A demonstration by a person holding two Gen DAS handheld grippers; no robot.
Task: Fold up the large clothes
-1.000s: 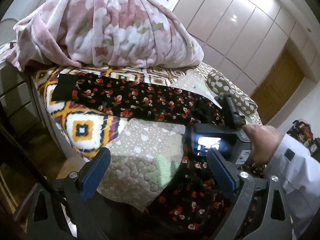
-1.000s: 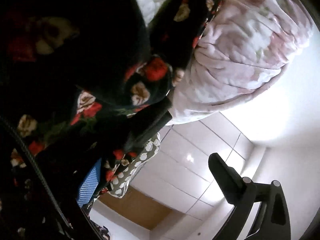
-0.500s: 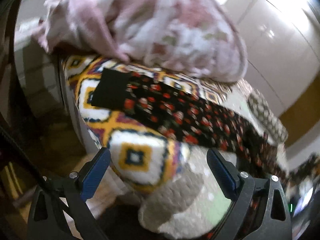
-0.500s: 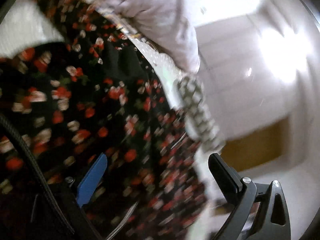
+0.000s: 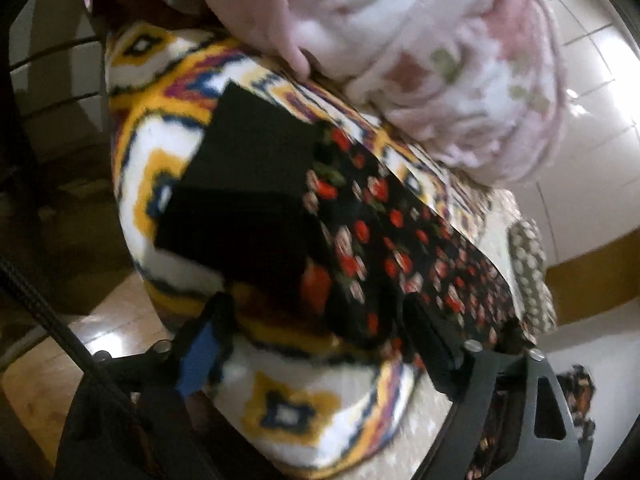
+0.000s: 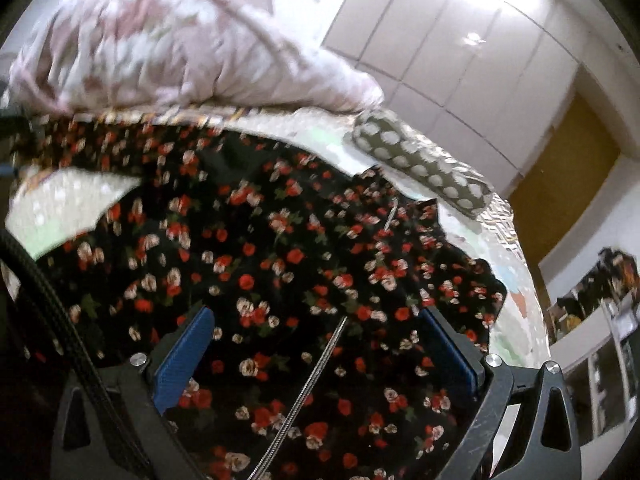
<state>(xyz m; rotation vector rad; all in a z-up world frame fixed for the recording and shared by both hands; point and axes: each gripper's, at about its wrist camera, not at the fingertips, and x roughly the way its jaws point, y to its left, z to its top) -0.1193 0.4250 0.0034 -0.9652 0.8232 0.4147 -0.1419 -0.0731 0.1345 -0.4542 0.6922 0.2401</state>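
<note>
- Left wrist view: left gripper fingers, just narrowing, are straddling the floral garment's sleeve on the bed, not yet pinching.
- Right gripper fingers are hanging wide apart over it, released.

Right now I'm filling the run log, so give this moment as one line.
phase: reach sleeve | left gripper: closing around black floral garment's plain black cuff, no grip yet | right gripper: open over garment

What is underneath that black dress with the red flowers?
The flowered dress lies spread on a pale quilted bedspread; its plain black cuff rests on a yellow patterned blanket. Whatever lies beneath the dress's middle is covered by the cloth.
</note>
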